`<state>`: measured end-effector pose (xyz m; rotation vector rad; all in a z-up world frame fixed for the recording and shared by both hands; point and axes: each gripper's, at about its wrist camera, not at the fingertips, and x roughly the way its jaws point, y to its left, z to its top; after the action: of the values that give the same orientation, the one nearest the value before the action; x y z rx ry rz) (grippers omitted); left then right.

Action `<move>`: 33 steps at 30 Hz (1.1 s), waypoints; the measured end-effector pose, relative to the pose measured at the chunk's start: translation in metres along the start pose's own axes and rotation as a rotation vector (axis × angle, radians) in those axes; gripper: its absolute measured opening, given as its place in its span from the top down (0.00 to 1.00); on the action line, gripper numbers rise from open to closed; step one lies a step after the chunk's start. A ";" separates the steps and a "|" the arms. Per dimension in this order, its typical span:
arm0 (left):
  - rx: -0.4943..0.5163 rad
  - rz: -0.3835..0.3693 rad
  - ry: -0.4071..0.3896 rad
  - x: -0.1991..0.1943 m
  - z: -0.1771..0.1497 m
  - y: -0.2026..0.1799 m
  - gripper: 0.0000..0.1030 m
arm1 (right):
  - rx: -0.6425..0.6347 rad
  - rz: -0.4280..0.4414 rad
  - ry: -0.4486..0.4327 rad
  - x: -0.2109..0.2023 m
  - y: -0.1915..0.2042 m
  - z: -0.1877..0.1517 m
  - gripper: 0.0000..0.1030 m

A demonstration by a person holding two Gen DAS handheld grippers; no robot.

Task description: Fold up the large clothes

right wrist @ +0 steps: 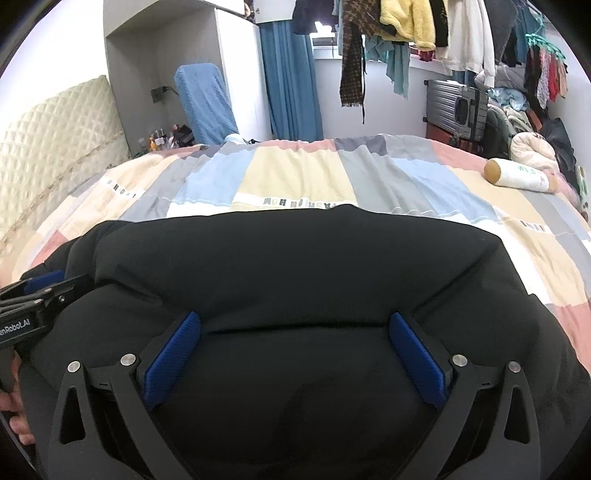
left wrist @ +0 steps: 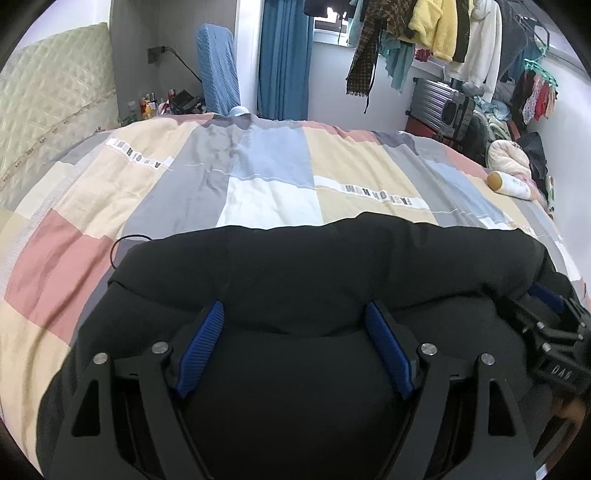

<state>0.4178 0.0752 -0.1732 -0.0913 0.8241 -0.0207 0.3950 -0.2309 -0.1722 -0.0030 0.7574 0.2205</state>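
A bulky black padded jacket (left wrist: 295,266) (right wrist: 295,258) lies folded on the patchwork quilt (left wrist: 258,166) (right wrist: 295,173) of a bed. My left gripper (left wrist: 294,305) stands open over its near left part, blue pads (left wrist: 207,339) wide apart and tips sunk into the fabric. Over the near right part my right gripper (right wrist: 295,315) is open wider still, a soft fold bulging between its pads (right wrist: 417,362). Each gripper shows at the edge of the other's view, the right one (left wrist: 543,299) and the left one (right wrist: 55,284). A hand (right wrist: 14,417) holds the left gripper.
A white cylinder with a brown end (left wrist: 511,184) (right wrist: 517,175) lies near the quilt's right edge. A thin black cord (left wrist: 122,243) loops beside the jacket's left corner. Beyond the bed stand a silver suitcase (left wrist: 439,107), hanging clothes (left wrist: 436,29) and a quilted headboard (left wrist: 48,92).
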 end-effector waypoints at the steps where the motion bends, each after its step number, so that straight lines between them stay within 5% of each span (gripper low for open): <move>1: 0.005 0.006 -0.002 0.000 0.000 0.002 0.22 | 0.000 0.000 -0.001 -0.001 -0.002 -0.001 0.02; 16: -0.055 0.062 -0.008 -0.007 -0.029 0.072 0.15 | 0.063 -0.041 0.005 -0.020 -0.068 -0.023 0.02; 33: -0.075 -0.008 -0.041 -0.026 -0.054 0.094 0.12 | 0.224 -0.062 0.028 -0.056 -0.146 -0.070 0.01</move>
<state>0.3594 0.1666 -0.1993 -0.1653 0.7841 0.0045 0.3376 -0.3902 -0.1962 0.1821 0.8058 0.0757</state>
